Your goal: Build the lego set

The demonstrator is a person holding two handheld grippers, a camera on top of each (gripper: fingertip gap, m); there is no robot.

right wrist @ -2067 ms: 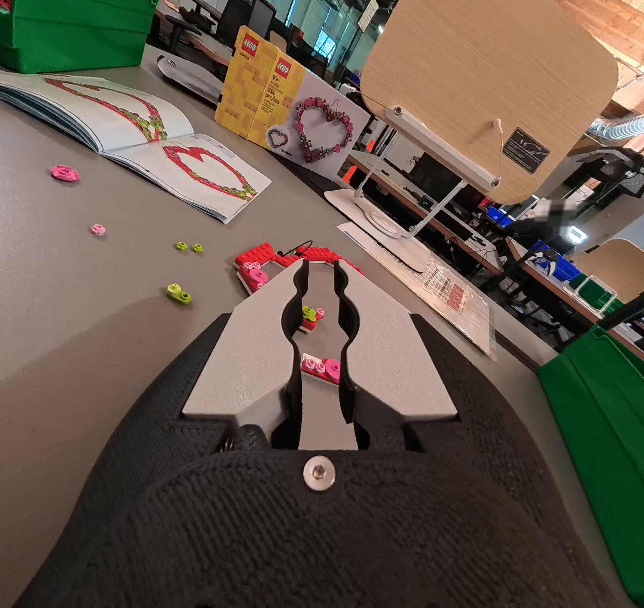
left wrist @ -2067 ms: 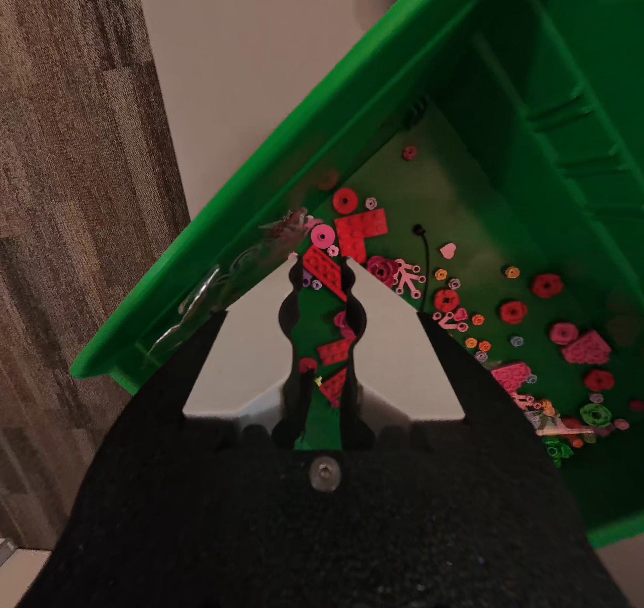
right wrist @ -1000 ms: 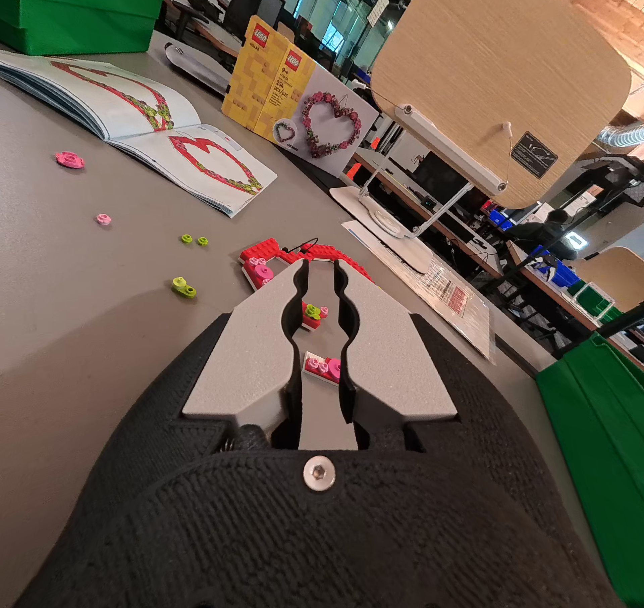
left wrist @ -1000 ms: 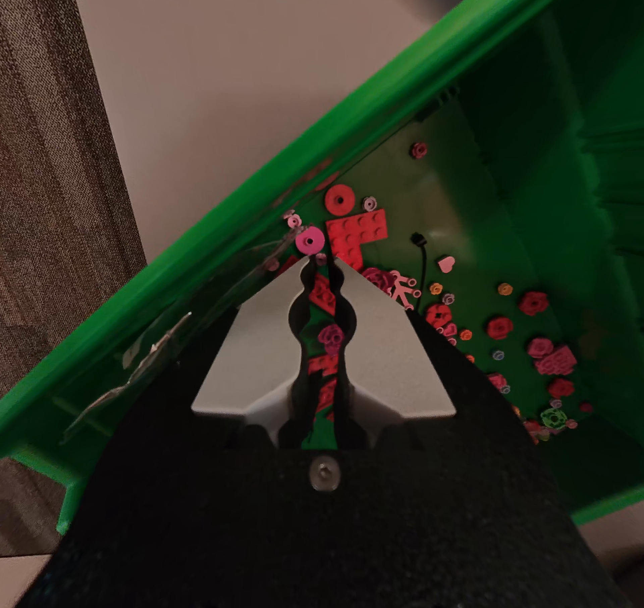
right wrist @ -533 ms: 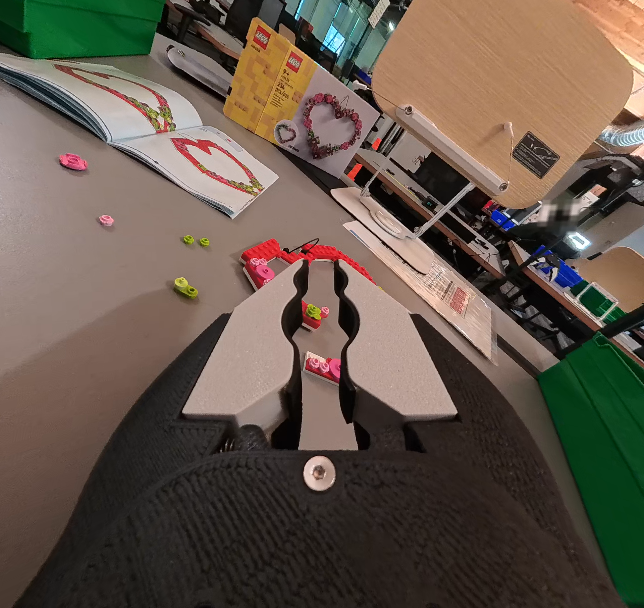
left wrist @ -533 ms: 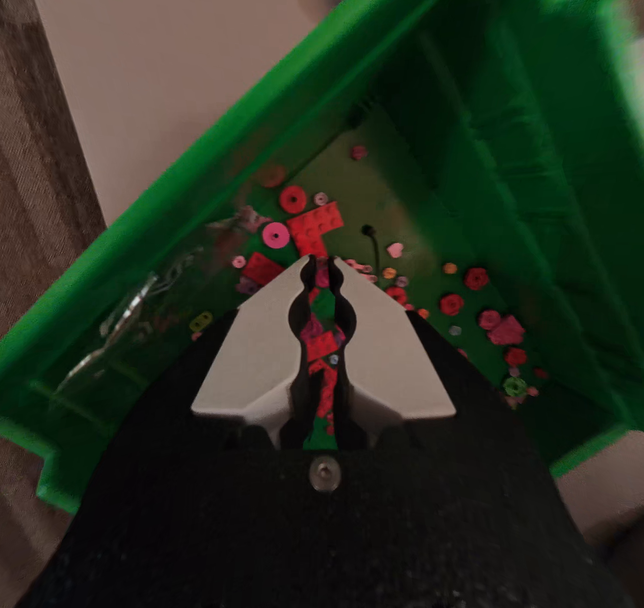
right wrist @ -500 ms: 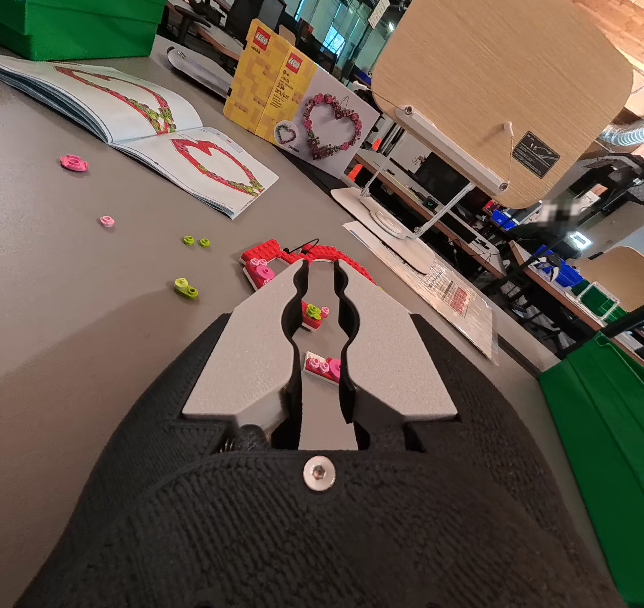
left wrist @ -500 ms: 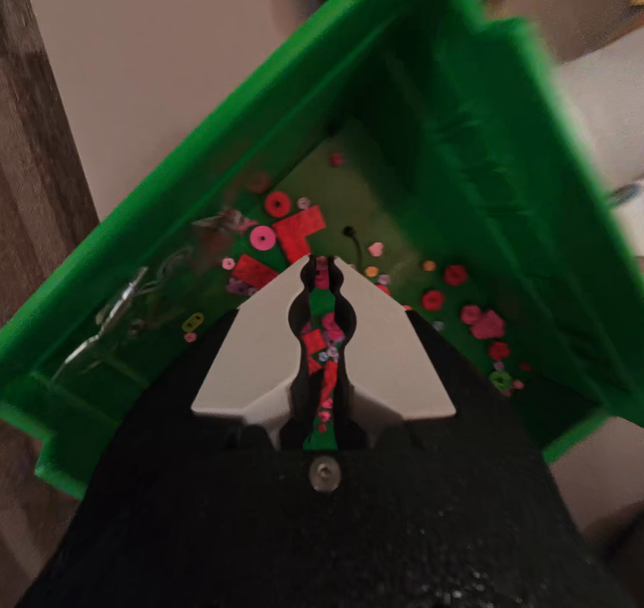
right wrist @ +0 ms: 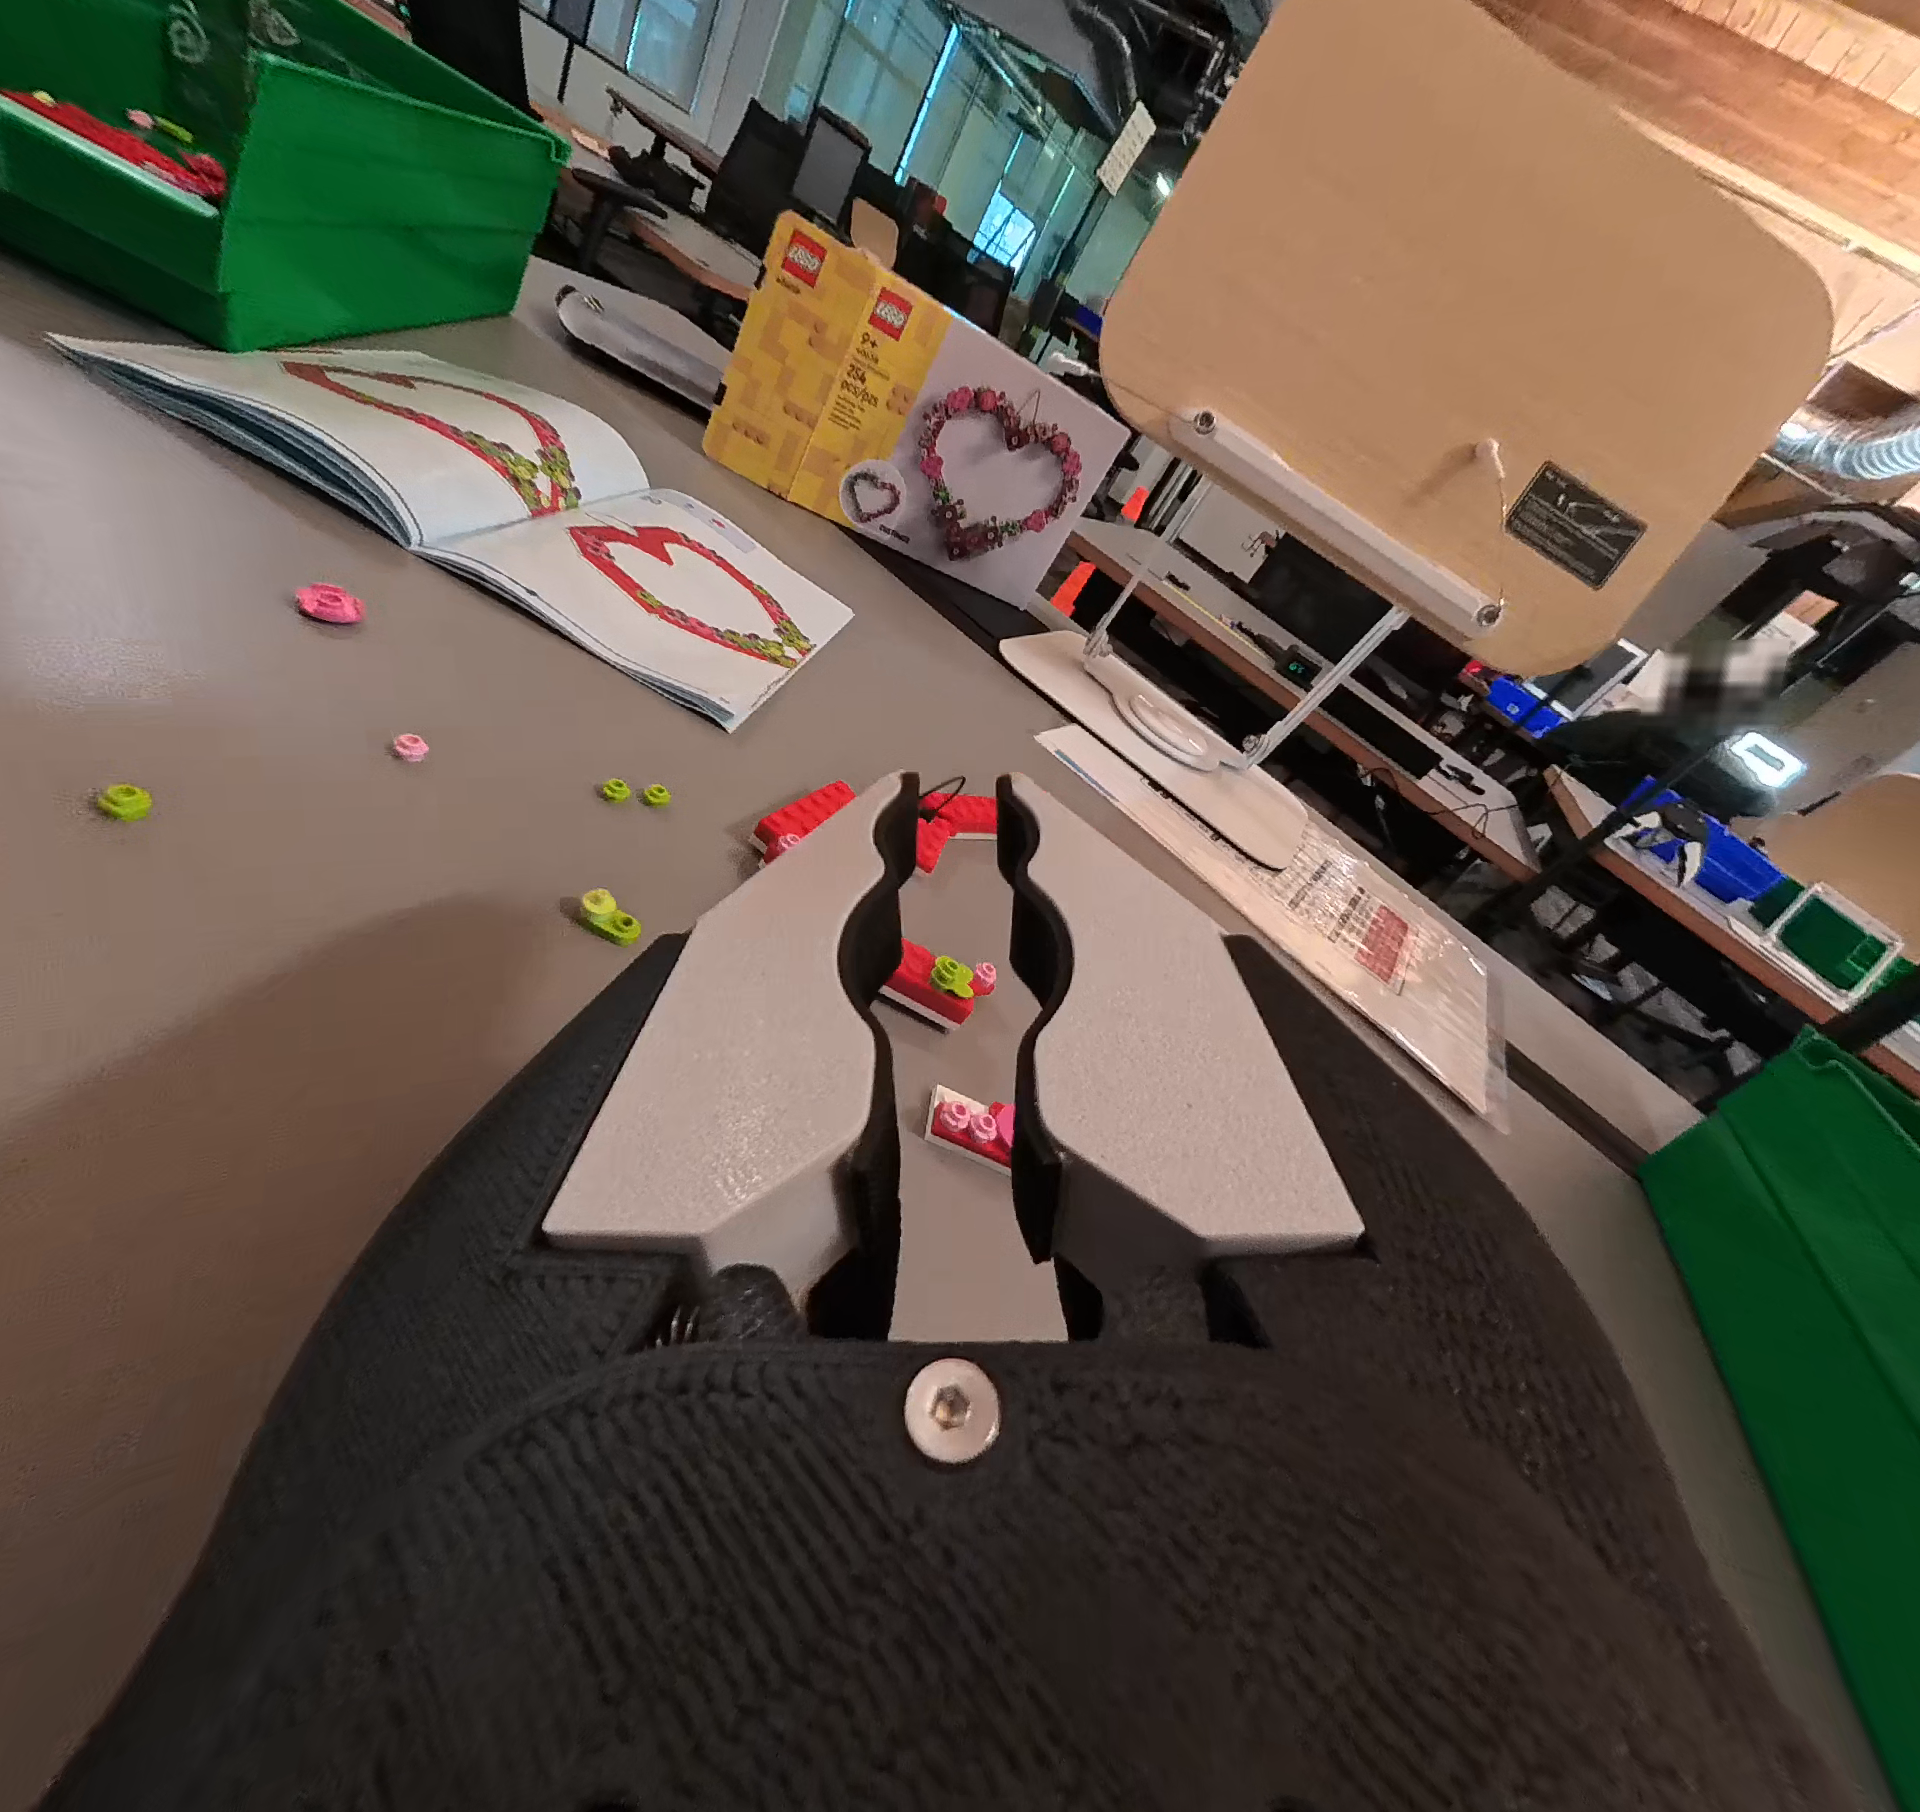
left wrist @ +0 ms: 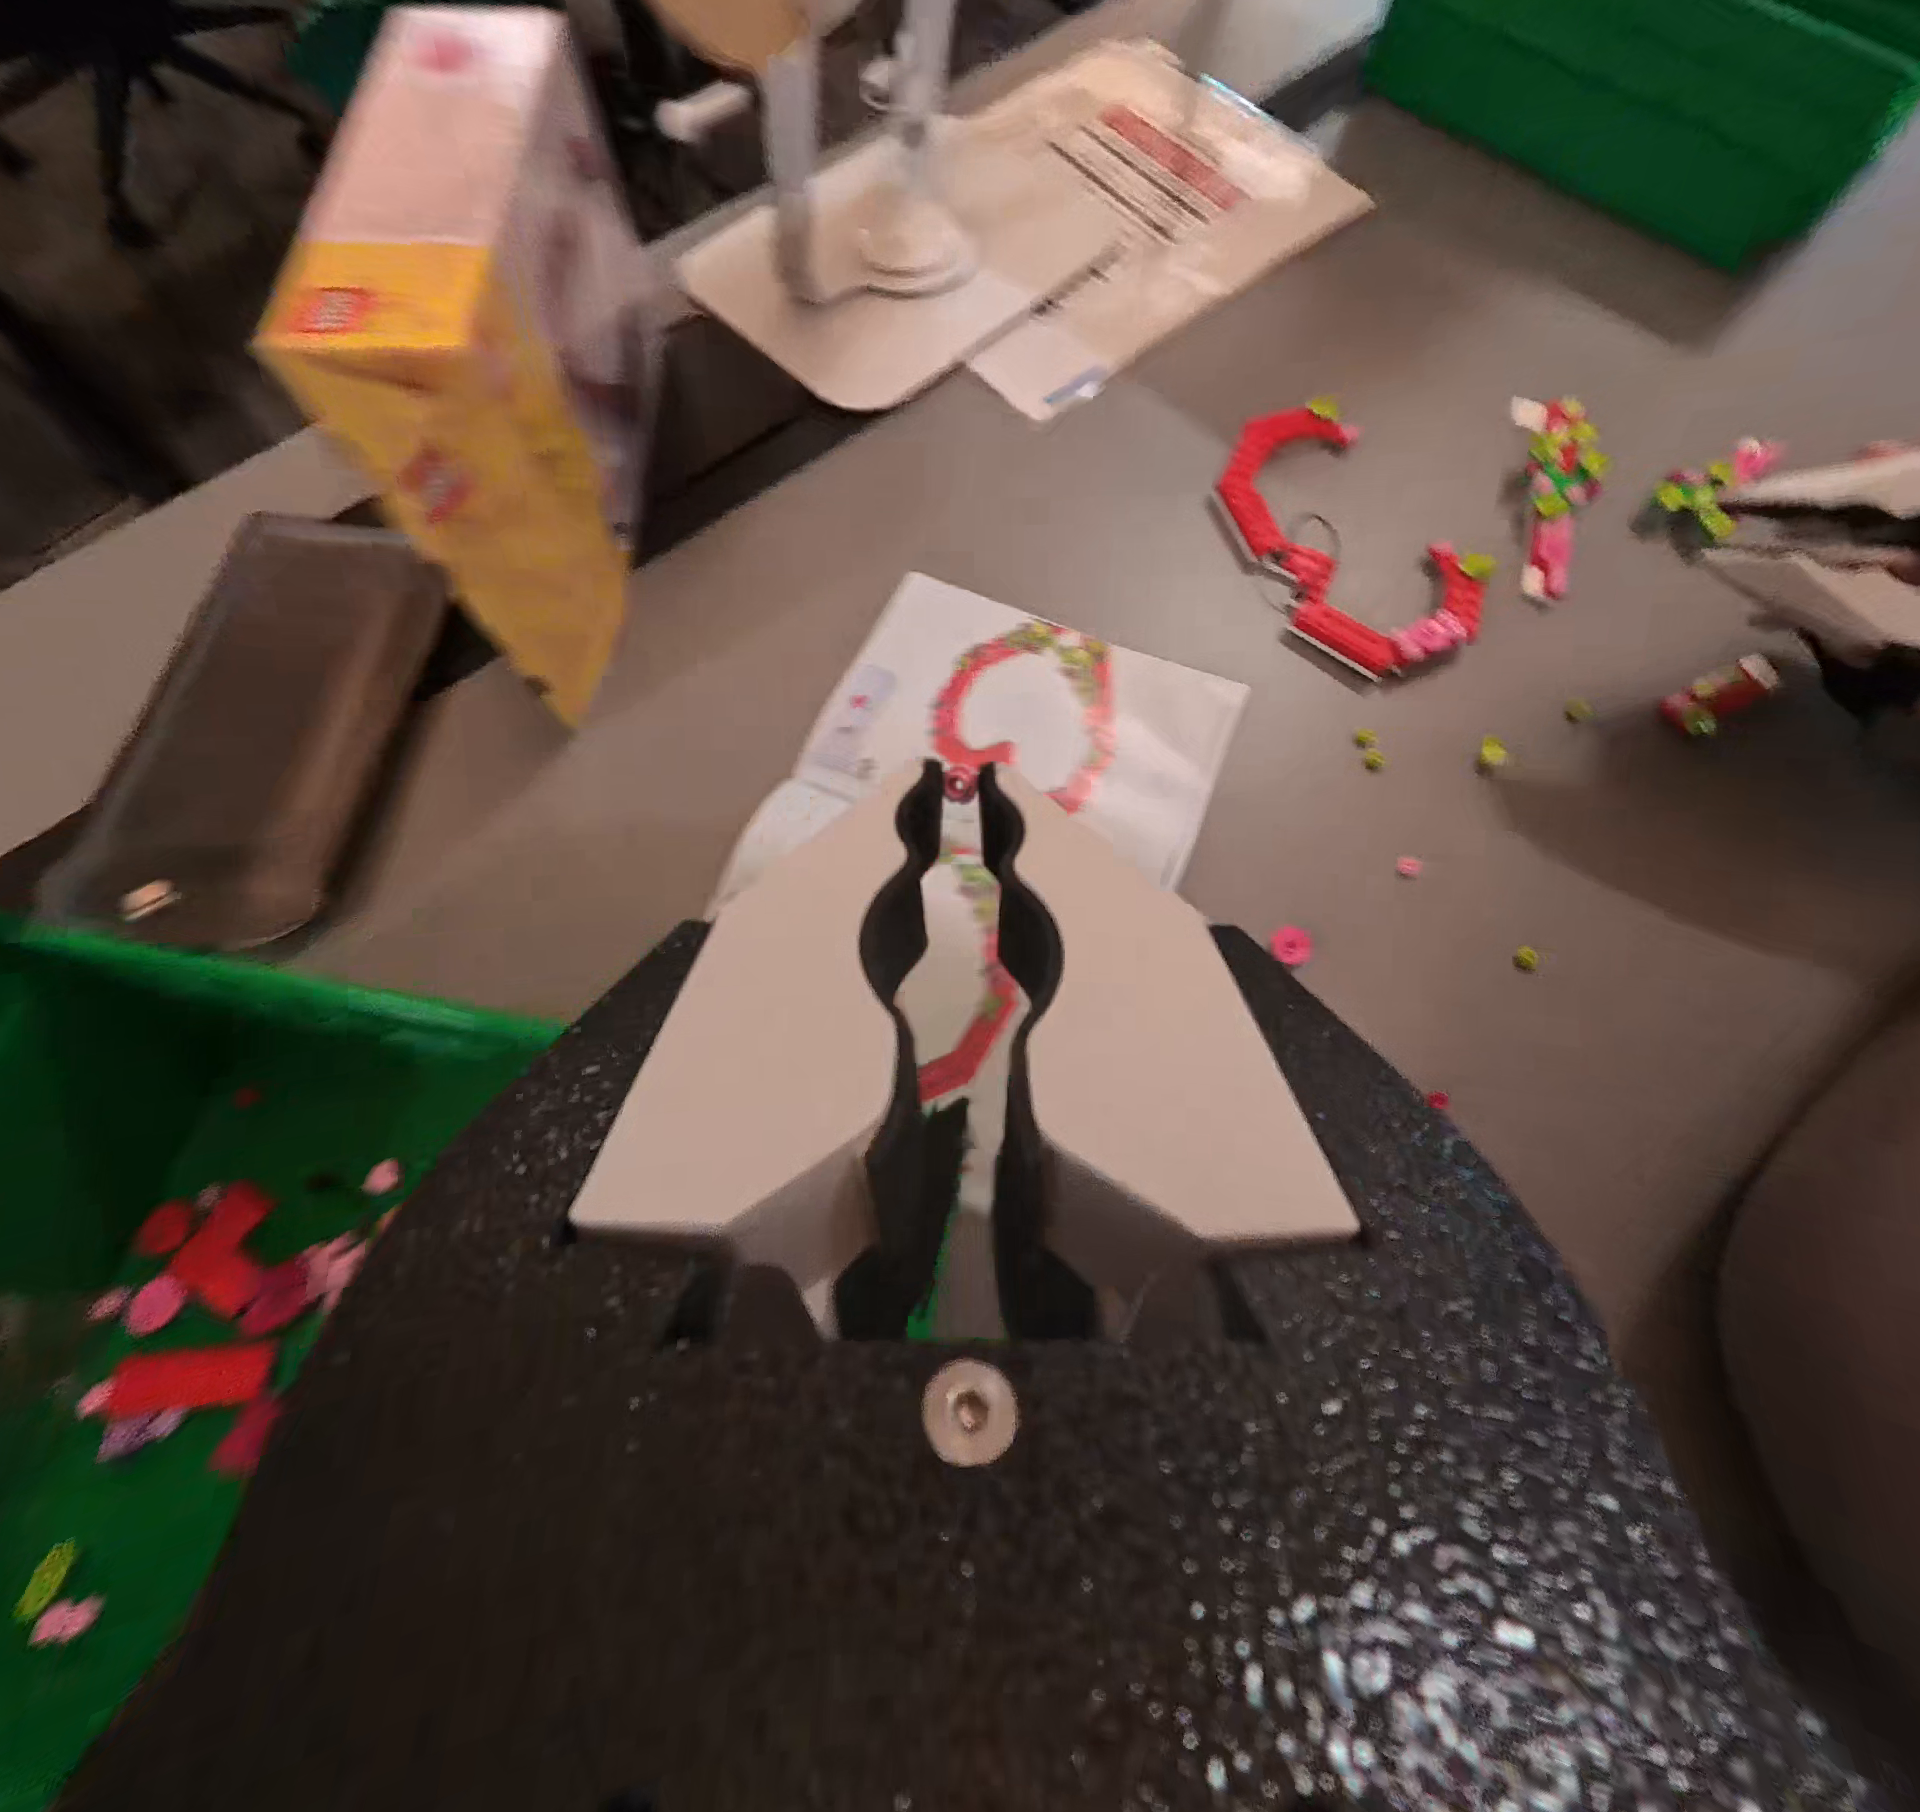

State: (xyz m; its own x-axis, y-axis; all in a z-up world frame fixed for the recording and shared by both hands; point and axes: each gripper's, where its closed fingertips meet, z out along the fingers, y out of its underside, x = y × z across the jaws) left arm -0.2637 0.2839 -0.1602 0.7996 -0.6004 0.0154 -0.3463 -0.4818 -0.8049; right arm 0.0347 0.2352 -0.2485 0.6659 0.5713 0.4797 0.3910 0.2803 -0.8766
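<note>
My left gripper (left wrist: 958,783) is shut on a small pink round piece (left wrist: 961,782) and holds it in the air above the open instruction booklet (left wrist: 1132,723). The part-built red heart frame (left wrist: 1340,557) lies on the grey table to the right; it also shows in the right wrist view (right wrist: 805,822). My right gripper (right wrist: 956,788) is open and empty, low over the table just short of the frame. Two small red-and-pink sub-builds (right wrist: 930,988) (right wrist: 971,1128) lie between its fingers. The right gripper (left wrist: 1808,526) also shows at the left wrist view's right edge.
A green bin (left wrist: 125,1035) with loose red and pink pieces is at lower left. The yellow set box (right wrist: 883,401) and a lamp base (right wrist: 1174,744) stand behind. Loose lime and pink studs (right wrist: 613,915) lie scattered. Another green bin (right wrist: 1829,1347) is at right. The tips of one gripper are about 30 cm away from the tips of the other.
My left gripper has come up out of the green bin with the small pink piece and swung over the table above the booklet. The right gripper has stayed nearly still.
</note>
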